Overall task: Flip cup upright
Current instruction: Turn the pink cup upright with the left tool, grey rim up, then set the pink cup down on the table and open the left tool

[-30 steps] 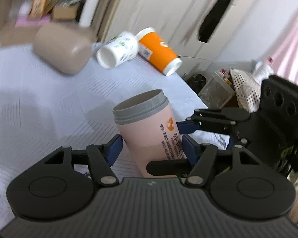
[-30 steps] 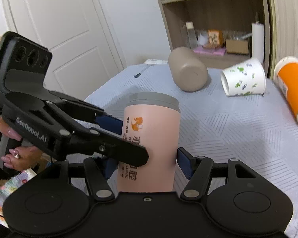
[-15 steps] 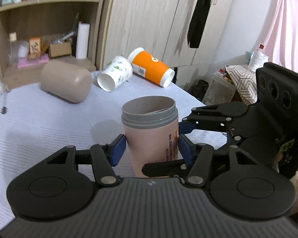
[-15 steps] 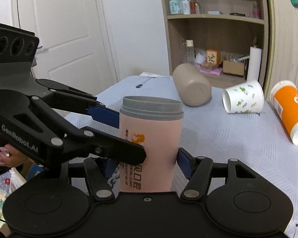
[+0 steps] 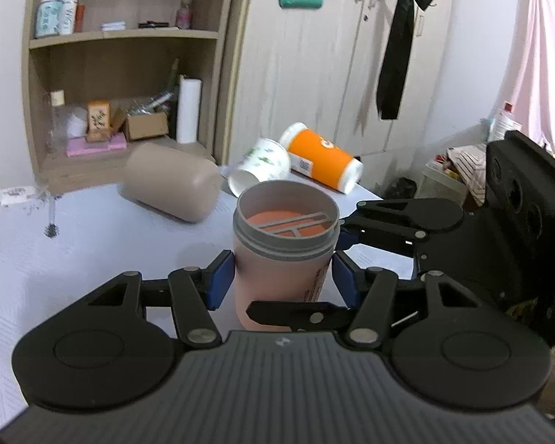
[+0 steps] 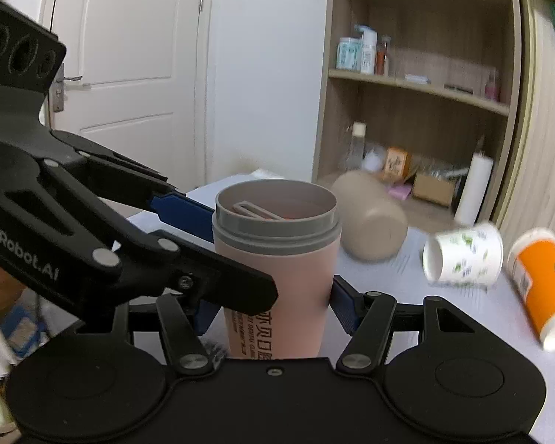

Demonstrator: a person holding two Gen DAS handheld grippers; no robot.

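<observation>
A pink cup with a grey rim stands upright, mouth up, on the white table. It also shows in the right wrist view. My left gripper has its blue pads against both sides of the cup. My right gripper also holds the cup from the other side, its pads against the cup's lower body. Each gripper shows in the other's view.
A tan cup, a white leaf-print paper cup and an orange cup lie on their sides farther back on the table. A wooden shelf with bottles and boxes stands behind. The table's right edge is close by.
The cup has gone from tilted to upright. Both grippers have risen a little, so I look down into its mouth.
</observation>
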